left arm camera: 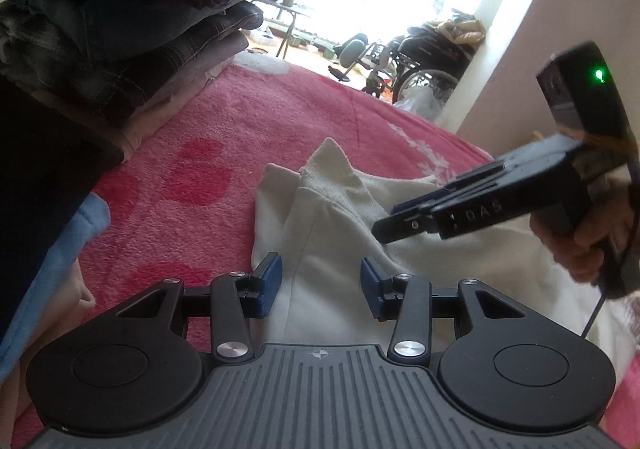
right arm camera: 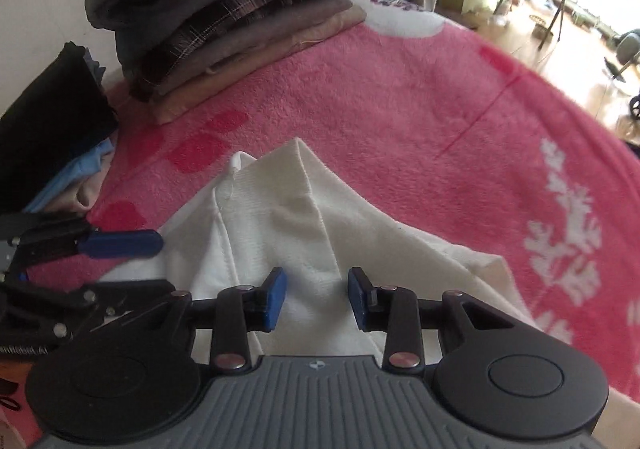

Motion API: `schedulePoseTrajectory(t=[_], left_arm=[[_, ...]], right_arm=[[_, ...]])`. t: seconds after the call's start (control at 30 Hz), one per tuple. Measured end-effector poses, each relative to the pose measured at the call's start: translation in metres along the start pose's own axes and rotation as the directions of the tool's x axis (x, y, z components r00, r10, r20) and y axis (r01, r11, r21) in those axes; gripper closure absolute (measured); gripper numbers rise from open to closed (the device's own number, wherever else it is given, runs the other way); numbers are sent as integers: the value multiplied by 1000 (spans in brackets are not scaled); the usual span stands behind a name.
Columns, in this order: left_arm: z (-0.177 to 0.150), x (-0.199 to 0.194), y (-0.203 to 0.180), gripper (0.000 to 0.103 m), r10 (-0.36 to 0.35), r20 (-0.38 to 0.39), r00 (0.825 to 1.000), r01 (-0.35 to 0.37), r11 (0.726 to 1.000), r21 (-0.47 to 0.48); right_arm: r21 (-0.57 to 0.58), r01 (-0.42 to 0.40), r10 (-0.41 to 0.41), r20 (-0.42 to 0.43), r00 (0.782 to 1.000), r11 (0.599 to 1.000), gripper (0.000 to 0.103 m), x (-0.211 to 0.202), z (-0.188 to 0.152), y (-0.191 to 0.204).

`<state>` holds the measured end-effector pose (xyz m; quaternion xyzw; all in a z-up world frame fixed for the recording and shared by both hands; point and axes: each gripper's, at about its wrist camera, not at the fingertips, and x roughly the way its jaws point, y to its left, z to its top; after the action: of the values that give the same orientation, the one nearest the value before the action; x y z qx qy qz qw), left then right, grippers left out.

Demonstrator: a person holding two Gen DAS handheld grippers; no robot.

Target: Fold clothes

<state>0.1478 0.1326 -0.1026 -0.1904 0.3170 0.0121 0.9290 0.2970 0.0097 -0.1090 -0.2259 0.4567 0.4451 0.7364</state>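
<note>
A cream-white garment [left arm camera: 332, 217] lies crumpled on a pink fleece blanket [left arm camera: 224, 137], with a ribbed hem or collar peaking at its far end. My left gripper [left arm camera: 320, 273] is open just above the garment's near part, its blue pads apart and nothing between them. From the right, my right gripper [left arm camera: 396, 221] reaches in over the same cloth, held by a person's hand [left arm camera: 580, 237]. In the right wrist view the right gripper [right arm camera: 316, 285] is open over the white garment [right arm camera: 288, 217], and the left gripper [right arm camera: 132, 265] hovers at the garment's left edge.
A tall stack of folded dark, plaid and tan clothes [right arm camera: 224, 9] stands at the back left of the blanket [right arm camera: 400, 109]. A black item [right arm camera: 52, 121] and light blue cloth [right arm camera: 80, 169] lie left. A wall corner [left arm camera: 540, 29] and a wheelchair [left arm camera: 428, 61] are beyond the bed.
</note>
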Motion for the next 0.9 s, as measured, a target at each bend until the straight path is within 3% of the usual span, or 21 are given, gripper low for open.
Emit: schedulePoseTrajectory(t=[0.03,0.1,0.2,0.4,0.47,0.77,0.9], left_arm=[[-1,-1,-1,60,6,0,1000,-6,1000,11],[-4,-1,-2,60,22,-1,1000,-22,999,32],[-6,-2,0,60,39,-17,999,-39,998,41],[-4,-8,14,61,-12,-39,999,11,1000,-21],[-4,-10,19,63,-22,-43,999,20,998,-51],[-9,-23,26,98,-31,-48,998,29,998,-57],[-8,-33,29,102,-33,-37,999,30,997,-75]], right_arm=[[3,-8,8,-5,1000,1000,85,3,1,-1],[-25,0,0,2,1000,1000,99,2,3,2],[-41,1,2,69,998,999,100,-13,8,8],[-34,-9,17,246,969,999,100,-43,26,13],[-29,2,6,251,968,1000,100,-37,32,13],[-41,34,-22,276,961,999,100,-19,38,21],[-28,45,-35,275,961,999,100,-9,37,22]])
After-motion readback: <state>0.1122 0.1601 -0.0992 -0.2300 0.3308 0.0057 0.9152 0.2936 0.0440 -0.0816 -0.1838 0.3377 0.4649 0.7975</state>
